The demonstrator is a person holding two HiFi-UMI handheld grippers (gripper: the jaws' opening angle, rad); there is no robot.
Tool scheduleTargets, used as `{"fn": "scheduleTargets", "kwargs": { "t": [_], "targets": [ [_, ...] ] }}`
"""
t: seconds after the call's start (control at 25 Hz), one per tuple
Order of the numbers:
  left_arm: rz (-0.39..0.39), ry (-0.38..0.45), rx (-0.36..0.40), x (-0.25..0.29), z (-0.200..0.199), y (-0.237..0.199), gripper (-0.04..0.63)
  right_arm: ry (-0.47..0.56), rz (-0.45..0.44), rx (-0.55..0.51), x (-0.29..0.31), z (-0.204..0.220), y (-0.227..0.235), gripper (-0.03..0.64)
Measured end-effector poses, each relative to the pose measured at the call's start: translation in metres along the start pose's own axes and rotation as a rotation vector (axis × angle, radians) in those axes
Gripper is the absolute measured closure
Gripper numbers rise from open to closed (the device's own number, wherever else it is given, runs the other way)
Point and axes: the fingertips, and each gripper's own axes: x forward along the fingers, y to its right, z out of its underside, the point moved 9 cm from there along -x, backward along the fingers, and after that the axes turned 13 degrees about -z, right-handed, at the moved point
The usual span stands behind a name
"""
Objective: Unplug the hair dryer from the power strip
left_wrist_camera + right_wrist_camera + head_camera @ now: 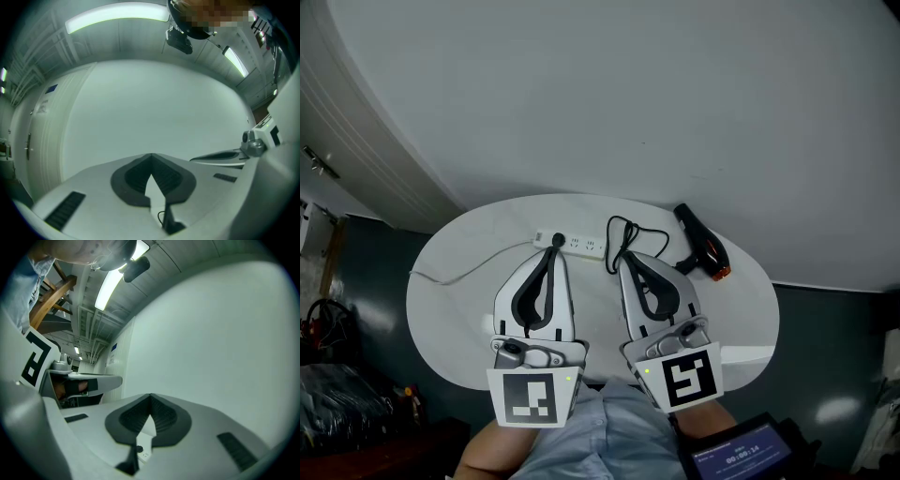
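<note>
A white power strip (577,245) lies on the round white table (459,309), with a black plug (558,240) in its left end. The black cord (626,236) loops right to the black hair dryer (703,246), which has an orange tip. My left gripper (554,253) hovers just in front of the plug, jaws shut and empty. My right gripper (625,262) hangs over the cord loop, also shut on nothing. In the left gripper view the tips (151,155) meet against the wall. In the right gripper view the gripper (150,395) is likewise shut, with the strip (144,454) showing below.
A thin white cable (459,272) runs left from the strip across the table. A white wall rises behind the table, with dark floor around it. Dark clutter (328,375) sits at the left, and a device with a lit screen (741,457) at the lower right.
</note>
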Motion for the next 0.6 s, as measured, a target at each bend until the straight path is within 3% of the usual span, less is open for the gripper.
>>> {"fn": "scheduleTargets", "kwargs": {
  "t": [0.32,0.48,0.6],
  "targets": [
    [0.001,-0.001,0.003,0.0025,-0.0014,0.0008,0.597,-0.014,-0.019,-0.007,0.0009,0.0021,0.0004,0.617],
    [-0.003,-0.007,0.005,0.0018,-0.0006,-0.0013,0.598,0.059,-0.005,0.03,0.0064,-0.0036,-0.0017,0.617],
    [-0.005,-0.007,0.003,0.0016,-0.0006,-0.0022,0.598,0.038,-0.012,0.02,0.0061,-0.0015,-0.0024,0.617]
  ]
}}
